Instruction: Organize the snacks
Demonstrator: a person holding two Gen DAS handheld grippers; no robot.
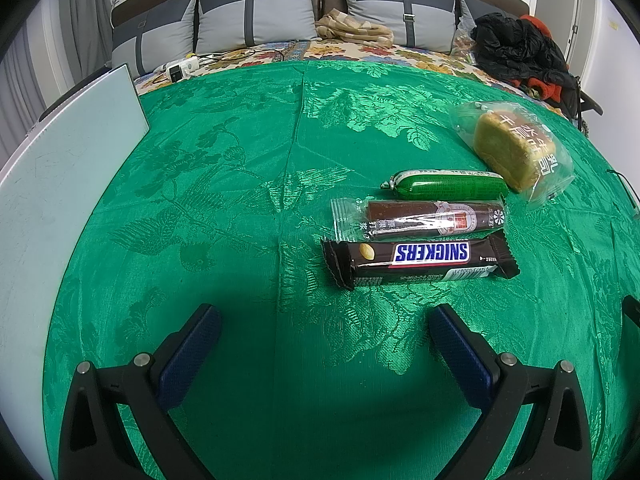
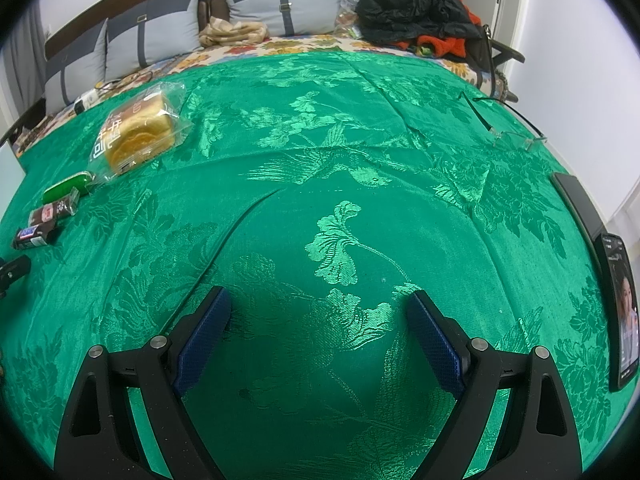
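Observation:
Three snacks lie side by side on the green cloth [image 1: 240,168]: a Snickers bar [image 1: 420,261] nearest, a brown bar in a clear wrapper [image 1: 420,218] behind it, then a green sausage stick [image 1: 448,183]. A bagged bread slice [image 1: 516,148] lies farther back right. My left gripper [image 1: 324,316] is open and empty, just short of the Snickers bar. The right wrist view shows the same snacks at its far left: bread [image 2: 140,136], sausage [image 2: 66,187], brown bar [image 2: 54,212], Snickers [image 2: 32,236]. My right gripper [image 2: 318,300] is open over bare cloth [image 2: 360,128], well right of them.
A white board [image 1: 68,168] leans at the table's left edge. Glasses [image 2: 512,136] and two phones [image 2: 620,312] lie along the right edge. Behind the table is a bed with grey pillows [image 1: 256,12], a power strip [image 1: 180,67] and a pile of black and orange clothes [image 1: 524,52].

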